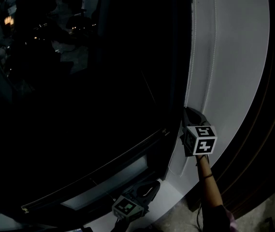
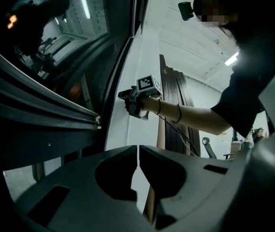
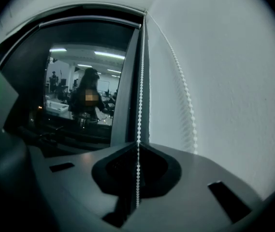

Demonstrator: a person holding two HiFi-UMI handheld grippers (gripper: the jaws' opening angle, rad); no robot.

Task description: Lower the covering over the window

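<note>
1. One big dark window (image 1: 79, 81) fills the left side. Its glass works like a mirror and shows a room with long lights on the ceiling.
2. A pale bar (image 3: 91, 19) runs along the top of the window. I cannot tell where the covering is.
3. There are two claws. The left claw (image 1: 151, 185) is low down, near the bottom corner of the window frame. Its jaws are pressed together with nothing between them.
4. Each claw has one cube with black and white squares. That makes two cubes, one low (image 1: 126, 207) and one higher up (image 1: 200, 139).
5. The white bead chain (image 3: 140, 81) hangs in two strands. One strand runs right beside the window frame. The other strand (image 3: 183, 81) lies against the wall.
6. The right claw (image 1: 190, 114) is higher up, and one arm (image 1: 209, 187) reaches up to it. Its jaws are pinched tight on the strand next to the frame. That strand runs straight down between them.
7. A white wall (image 1: 234, 57) stands right of the window. Farther right is one dark striped panel (image 1: 260, 129). A pale floor (image 1: 176, 214) is at the bottom.
</note>
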